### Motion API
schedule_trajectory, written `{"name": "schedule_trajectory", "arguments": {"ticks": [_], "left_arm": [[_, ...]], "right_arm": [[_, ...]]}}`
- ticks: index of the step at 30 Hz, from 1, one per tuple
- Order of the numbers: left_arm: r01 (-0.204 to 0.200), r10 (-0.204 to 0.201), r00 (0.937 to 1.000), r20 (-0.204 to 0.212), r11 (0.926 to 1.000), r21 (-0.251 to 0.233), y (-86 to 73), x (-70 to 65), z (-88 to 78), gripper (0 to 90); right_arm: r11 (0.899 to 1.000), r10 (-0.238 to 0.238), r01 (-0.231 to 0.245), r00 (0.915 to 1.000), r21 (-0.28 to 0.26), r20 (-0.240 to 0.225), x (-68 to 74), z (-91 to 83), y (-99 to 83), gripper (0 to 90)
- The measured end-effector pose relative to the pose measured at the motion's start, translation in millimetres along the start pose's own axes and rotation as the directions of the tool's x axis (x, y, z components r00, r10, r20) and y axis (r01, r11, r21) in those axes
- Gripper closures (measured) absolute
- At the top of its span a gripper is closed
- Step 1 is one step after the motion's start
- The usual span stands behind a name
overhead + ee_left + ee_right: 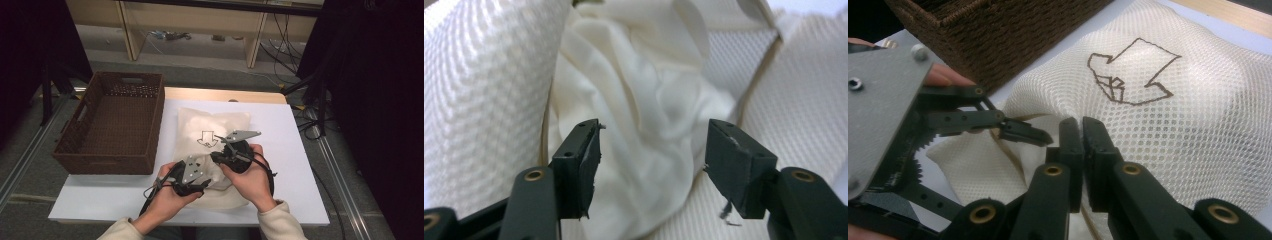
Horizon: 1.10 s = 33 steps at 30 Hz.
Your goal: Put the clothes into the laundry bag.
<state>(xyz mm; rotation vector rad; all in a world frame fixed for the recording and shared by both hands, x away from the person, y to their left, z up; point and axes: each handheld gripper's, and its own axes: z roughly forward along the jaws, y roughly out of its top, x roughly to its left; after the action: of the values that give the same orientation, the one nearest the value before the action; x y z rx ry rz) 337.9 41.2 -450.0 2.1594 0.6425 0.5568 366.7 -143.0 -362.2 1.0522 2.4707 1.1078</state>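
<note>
Mesh bag (212,131): a white net laundry bag with a brown arrow mark (1128,75), lying on the white bench (295,150) at the centre, its mouth at 6 o'clock toward the person.
Inner cloth (649,115): soft cream fabric bunched inside the bag's open mouth, seen between the mesh walls in the left gripper view.
Left gripper (200,184): at 7 o'clock of the bag, at its mouth; fingers (579,165) apart, with the cloth showing in the gap and no pad pressing on it.
Right gripper (1080,131): at 5 o'clock of the bag; fingers together, apparently pinching the mesh edge, though the contact is partly hidden.
Basket (112,125): brown woven, at 9 o'clock of the bag, just beside it.
</note>
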Motion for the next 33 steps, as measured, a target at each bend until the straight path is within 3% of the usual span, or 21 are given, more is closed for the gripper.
{"name": "schedule_trajectory", "arguments": {"ticks": [1,2,4,5,6,8,9,13,15,17,19,20,23,24,25,26,27,28,30,31,33], "left_arm": [[0.025,-0.025,0.9997,0.009,0.9997,-0.003,-2.0,-1.9,1.8,39.2],[0.017,-0.018,0.9997,0.019,0.9993,0.032,-4.1,-1.9,3.1,39.2],[-0.003,0.002,0.9998,0.02,0.9975,0.071,-8.9,-1.2,9.4,39.2],[-0.003,0.002,0.9999,0.014,0.9959,0.091,-11.0,-1.4,12.9,39.4],[-0.009,0.008,0.9998,0.016,0.9942,0.107,-12.6,-1.2,16.8,39.6],[-0.004,0.003,0.9999,0.011,0.9926,0.122,-14.9,-1.8,23.4,40.8],[-0.007,0.005,0.9999,0.016,0.9917,0.129,-15.5,-1.9,25.6,42.6],[-0.008,0.008,1.0,0.001,0.9868,0.162,-15.5,-0.6,34.4,60.7],[0.039,-0.035,0.999,-0.028,0.9893,0.141,-14.1,-2.8,38.4,70.1],[0.018,-0.012,0.9992,-0.038,0.9889,0.148,-10.4,-0.6,38.0,81.1],[0.052,-0.051,0.9987,-0.01,0.9905,0.127,-7.9,-1.6,39.6,86.9],[0.052,-0.051,0.9987,-0.01,0.9905,0.127,-7.9,-1.6,39.6,87.4],[0.114,-0.115,0.9933,0.011,0.9892,0.092,-6.2,-0.5,43.7,88.1],[0.068,-0.072,0.9971,0.024,0.99,0.124,-4.3,4.7,41.6,88.1],[0.116,-0.117,0.9931,0.001,0.9898,0.082,-3.7,2.3,43.9,88.2],[0.116,-0.117,0.9931,0.001,0.9898,0.082,-3.7,2.3,43.9,88.3],[0.082,-0.084,0.9963,0.018,0.992,0.096,0.9,4.9,42.5,88.4],[0.106,-0.107,0.9942,0.011,0.9917,0.073,2.5,3.2,43.9,88.4],[0.087,-0.087,0.9962,0.0,0.9936,0.073,7.4,5.2,44.4,88.5],[0.123,-0.123,0.9924,-0.006,0.9914,0.045,9.5,3.3,47.3,88.5],[0.158,-0.158,0.9871,-0.028,0.9871,0.024,13.3,4.4,51.9,88.5]], "right_arm": [[1.0,0.0,0.0,1.0,0.001,0.0,0.1,0.1,-0.1,88.9],[1.0,-0.004,0.004,1.0,0.0,-0.004,-0.2,0.4,-0.1,88.9],[1.0,0.025,-0.024,0.9996,-0.019,0.01,2.3,2.6,-1.3,88.9],[0.999,0.045,-0.045,0.999,-0.003,0.001,3.5,1.6,-1.2,88.9],[1.0,-0.004,0.004,1.0,-0.001,-0.003,0.6,1.7,-0.4,88.9],[1.0,0.018,-0.018,0.9998,0.004,-0.007,1.8,1.9,-0.7,88.9],[0.999,0.041,-0.041,0.9992,0.006,-0.003,3.2,2.0,-1.0,88.9],[1.0,0.01,-0.01,0.9999,0.006,-0.004,2.1,2.9,-1.0,88.9],[1.0,-0.009,0.009,1.0,-0.004,0.003,1.5,3.8,-1.2,88.9],[1.0,0.001,-0.001,1.0,0.0,-0.005,2.7,3.9,-0.9,88.9],[1.0,0.003,-0.003,1.0,0.005,-0.005,2.9,3.8,-0.8,88.9],[1.0,0.003,-0.003,1.0,0.005,-0.005,2.9,3.8,-0.8,88.9],[1.0,0.026,-0.026,0.9996,0.014,-0.004,4.4,3.6,-1.2,88.9],[1.0,0.028,-0.028,0.9996,0.015,0.0,4.7,3.9,-1.3,88.9],[1.0,0.029,-0.029,0.9996,0.008,-0.004,5.0,4.9,-1.9,88.9],[1.0,0.024,-0.023,0.9997,0.008,-0.008,4.8,4.9,-1.8,88.9],[0.999,0.031,-0.031,0.9995,0.01,-0.004,5.2,4.7,-1.6,88.9],[0.999,0.033,-0.033,0.9994,0.012,-0.002,5.2,4.7,-1.5,88.9],[1.0,0.028,-0.028,0.9996,0.006,-0.006,4.9,4.8,-1.6,88.9],[1.0,0.025,-0.025,0.9996,0.009,-0.011,4.2,4.0,-1.2,88.9],[1.0,0.002,-0.002,1.0,0.006,-0.009,2.6,4.0,-0.9,88.9]]}}
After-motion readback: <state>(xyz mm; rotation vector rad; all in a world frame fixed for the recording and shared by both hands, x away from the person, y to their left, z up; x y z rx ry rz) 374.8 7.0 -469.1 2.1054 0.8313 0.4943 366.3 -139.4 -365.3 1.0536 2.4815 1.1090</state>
